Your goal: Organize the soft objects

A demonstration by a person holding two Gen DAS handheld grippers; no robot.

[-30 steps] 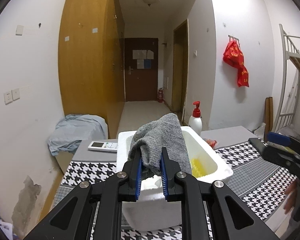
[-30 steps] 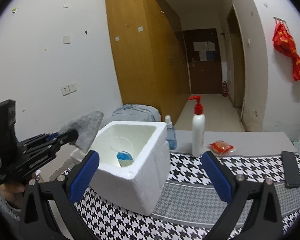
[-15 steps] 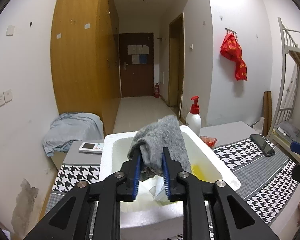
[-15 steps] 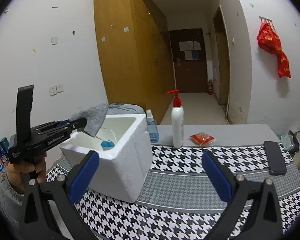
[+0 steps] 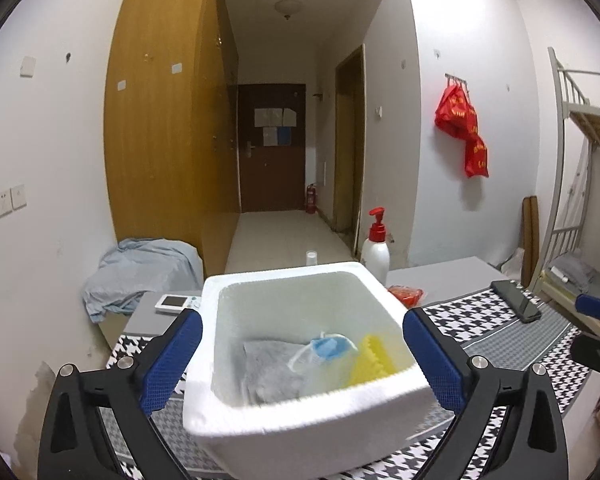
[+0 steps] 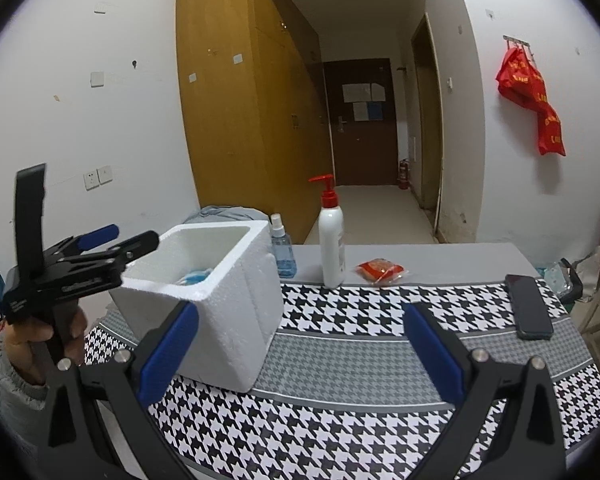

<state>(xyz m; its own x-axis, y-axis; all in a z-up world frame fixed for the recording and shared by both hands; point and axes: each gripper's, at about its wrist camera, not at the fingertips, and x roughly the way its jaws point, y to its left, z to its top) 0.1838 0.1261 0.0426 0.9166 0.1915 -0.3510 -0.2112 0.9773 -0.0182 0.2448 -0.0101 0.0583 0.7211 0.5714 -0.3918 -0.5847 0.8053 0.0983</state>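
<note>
Release step of the sorting task. The left gripper (image 5: 300, 354) hangs over the white foam box (image 5: 380, 400) with its blue-padded jaws spread wide and nothing between them; they have just been opening. The grey knitted cloth (image 5: 270, 368) lies on the floor of the box, against the near-left wall, just beside a pale blue face mask (image 5: 330, 347) and a yellow ridged sponge (image 5: 370, 360). All three soft items sit inside the same single compartment.

The right gripper (image 6: 300, 354) is held above the black-and-white houndstooth tablecloth (image 6: 380, 432), its jaws likewise standing apart and empty, with the box to its left. On the cloth remain a white pump bottle with a red head (image 6: 332, 248), a small blue spray bottle (image 6: 282, 252), a red foil packet (image 6: 380, 270) and a black phone (image 6: 528, 306).

Judged from this layout, the deposit is done. The next move calls for lifting the left gripper clear of the rim without catching the foam wall, then seeking any remaining soft item; none is plainly visible on the table.

Compared with one second earlier: the grey cloth was then pinched between the left jaws, bunched above the box rim; it now rests inside. The right-hand view sits closer to the tabletop.
</note>
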